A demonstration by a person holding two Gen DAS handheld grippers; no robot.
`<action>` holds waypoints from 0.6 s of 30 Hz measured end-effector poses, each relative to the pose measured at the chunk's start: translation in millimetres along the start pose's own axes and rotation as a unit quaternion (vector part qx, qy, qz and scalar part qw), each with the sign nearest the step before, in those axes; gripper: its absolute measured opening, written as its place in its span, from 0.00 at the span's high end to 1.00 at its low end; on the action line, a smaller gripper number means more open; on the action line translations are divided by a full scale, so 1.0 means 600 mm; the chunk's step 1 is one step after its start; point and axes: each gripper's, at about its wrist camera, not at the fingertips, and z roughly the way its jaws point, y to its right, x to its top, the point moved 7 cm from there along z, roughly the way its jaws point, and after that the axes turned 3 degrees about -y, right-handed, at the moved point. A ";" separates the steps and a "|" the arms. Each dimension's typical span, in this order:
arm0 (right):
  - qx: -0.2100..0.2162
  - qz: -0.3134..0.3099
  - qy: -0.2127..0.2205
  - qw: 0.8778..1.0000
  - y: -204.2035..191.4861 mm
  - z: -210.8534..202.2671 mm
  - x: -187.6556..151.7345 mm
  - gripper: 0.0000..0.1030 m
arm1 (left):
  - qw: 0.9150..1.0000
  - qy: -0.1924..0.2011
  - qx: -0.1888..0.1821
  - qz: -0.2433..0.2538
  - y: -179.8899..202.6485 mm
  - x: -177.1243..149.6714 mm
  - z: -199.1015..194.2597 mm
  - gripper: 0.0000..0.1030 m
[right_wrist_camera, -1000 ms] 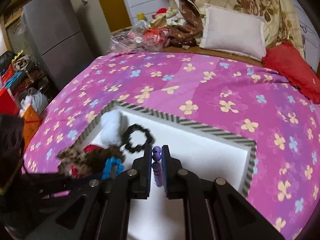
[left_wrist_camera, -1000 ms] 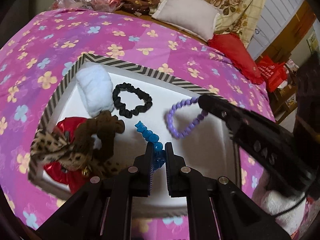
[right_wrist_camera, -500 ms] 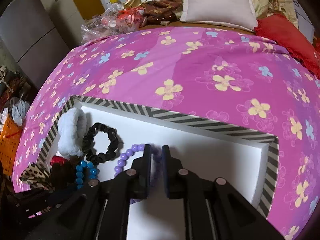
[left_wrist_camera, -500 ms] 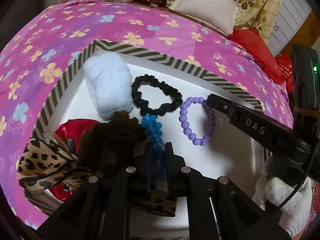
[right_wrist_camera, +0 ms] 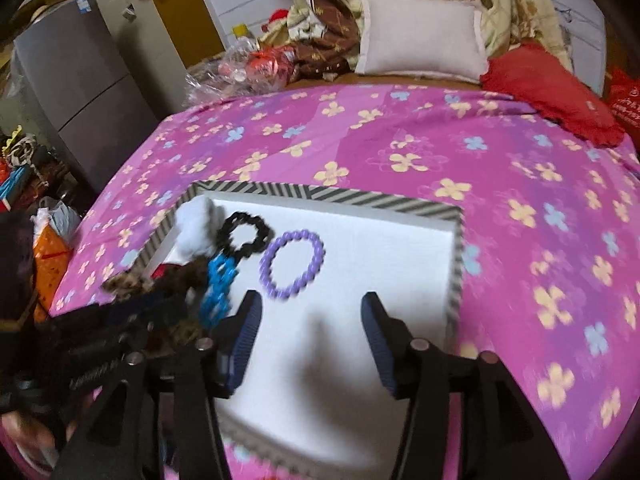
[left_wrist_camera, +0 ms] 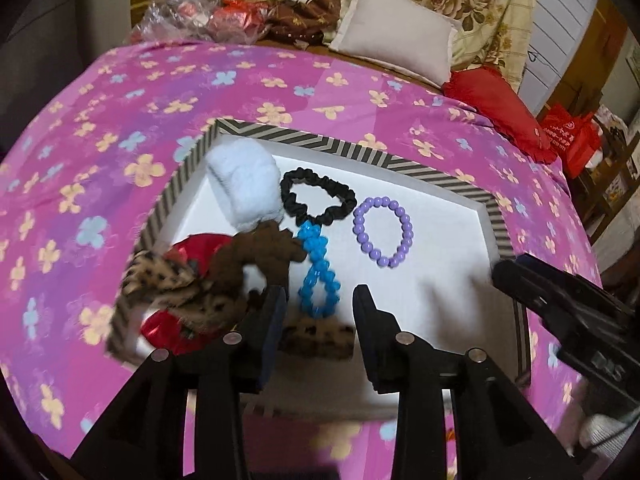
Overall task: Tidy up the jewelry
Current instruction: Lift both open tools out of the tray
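Observation:
A white tray with a striped rim [left_wrist_camera: 304,136] [right_wrist_camera: 320,194] lies on the bed. In it lie a blue bead bracelet [left_wrist_camera: 316,272] [right_wrist_camera: 218,284], a purple bead bracelet [left_wrist_camera: 383,231] [right_wrist_camera: 292,264], a black scrunchie [left_wrist_camera: 318,196] [right_wrist_camera: 244,234], a white fluffy band [left_wrist_camera: 244,188], a brown scrunchie [left_wrist_camera: 260,256], a leopard-print piece [left_wrist_camera: 168,284] and a red one [left_wrist_camera: 188,248]. My left gripper [left_wrist_camera: 318,302] is opening; the blue bracelet's near loop lies between its fingers, untouched. My right gripper [right_wrist_camera: 311,316] is opening just short of the purple bracelet, with nothing between its fingers.
The tray rests on a pink flowered bedspread [left_wrist_camera: 120,128]. A white pillow [left_wrist_camera: 396,32], a red cushion [left_wrist_camera: 500,108] and plastic bags [left_wrist_camera: 200,20] lie at the far end. A grey fridge [right_wrist_camera: 76,92] stands to the left of the bed.
Both grippers have let go of their bracelets and opened. The blue and purple bracelets now lie flat in the tray, and both grippers have drawn back from them.

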 end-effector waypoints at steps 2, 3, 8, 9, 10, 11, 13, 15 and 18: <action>0.000 -0.002 0.009 1.000 -0.008 -0.030 -0.023 0.40 | 1.000 0.009 0.012 0.013 0.001 -0.013 -0.018 0.64; -0.001 -0.004 0.011 1.000 -0.012 -0.041 -0.033 0.40 | 1.000 0.013 0.016 0.019 0.001 -0.018 -0.026 0.64; -0.005 -0.009 0.026 1.000 -0.036 -0.092 -0.087 0.33 | 0.999 0.028 0.030 0.035 -0.002 -0.050 -0.067 0.64; -0.008 -0.012 0.027 1.000 -0.042 -0.098 -0.096 0.32 | 0.998 0.031 0.031 0.037 -0.003 -0.055 -0.073 0.64; -0.013 -0.016 0.027 0.999 -0.047 -0.102 -0.106 0.31 | 0.998 0.033 0.033 0.039 -0.005 -0.062 -0.082 0.64; -0.018 -0.021 0.028 0.999 -0.053 -0.105 -0.115 0.31 | 0.998 0.037 0.036 0.041 -0.008 -0.068 -0.090 0.64; -0.025 -0.025 0.029 0.999 -0.063 -0.112 -0.130 0.31 | 0.997 0.043 0.039 0.042 -0.011 -0.079 -0.103 0.64; -0.023 -0.024 0.033 0.999 -0.071 -0.120 -0.144 0.31 | 0.997 0.048 0.044 0.044 -0.016 -0.091 -0.115 0.64; -0.021 -0.021 0.035 0.999 -0.080 -0.128 -0.161 0.30 | 0.996 0.052 0.049 0.049 -0.025 -0.111 -0.129 0.64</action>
